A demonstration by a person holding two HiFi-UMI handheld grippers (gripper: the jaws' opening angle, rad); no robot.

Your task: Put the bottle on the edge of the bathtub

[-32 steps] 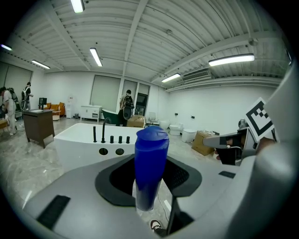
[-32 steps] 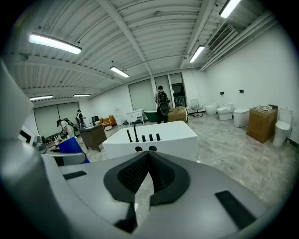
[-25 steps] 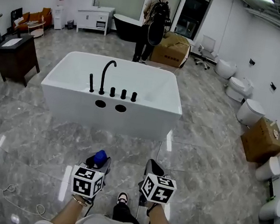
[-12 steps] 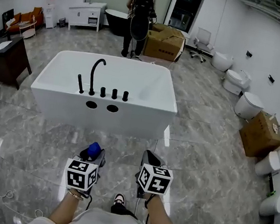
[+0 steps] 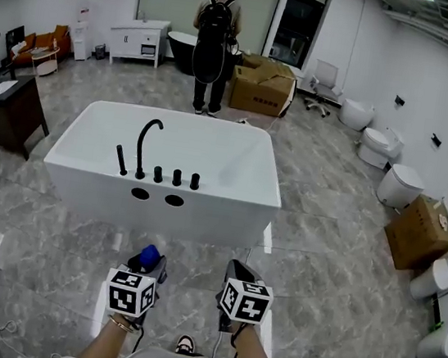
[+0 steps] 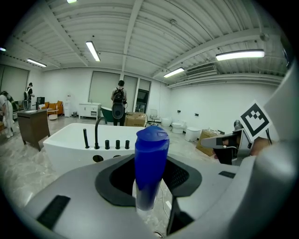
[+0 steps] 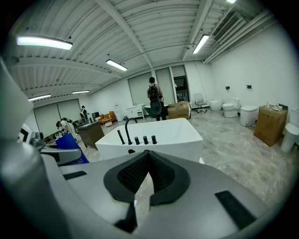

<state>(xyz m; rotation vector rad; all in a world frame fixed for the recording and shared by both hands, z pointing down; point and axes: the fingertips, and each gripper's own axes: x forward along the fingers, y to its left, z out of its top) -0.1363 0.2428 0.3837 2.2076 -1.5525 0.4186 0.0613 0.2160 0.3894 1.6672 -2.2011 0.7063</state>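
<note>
1. At the far left of my head view, a dark wooden cabinet [image 5: 7, 106] stands on the grey marble floor [image 5: 337, 256].
2. My left gripper [image 5: 148, 264] is clamped on the bottle [image 6: 150, 163], which sits upright between the pads with its blue cap end up. Its lower part looks clear, though the wide lens makes that hard to judge.
3. The bottle hangs over the floor on the near side of the white bathtub [image 5: 162, 207], apart from it and not yet on its edge.
4. On the tub's near rim stand a curved black tap [image 5: 145, 142] and a row of black knobs [image 5: 176, 177].
5. My right gripper [image 7: 146, 161] is clenched on nothing, its pad tips meeting, just beside the left one.
6. Beyond the tub, a person with a backpack [image 5: 213, 40] stands by a cardboard box [image 5: 262, 93]. Toilets [image 5: 401, 184] line the right wall.
</note>
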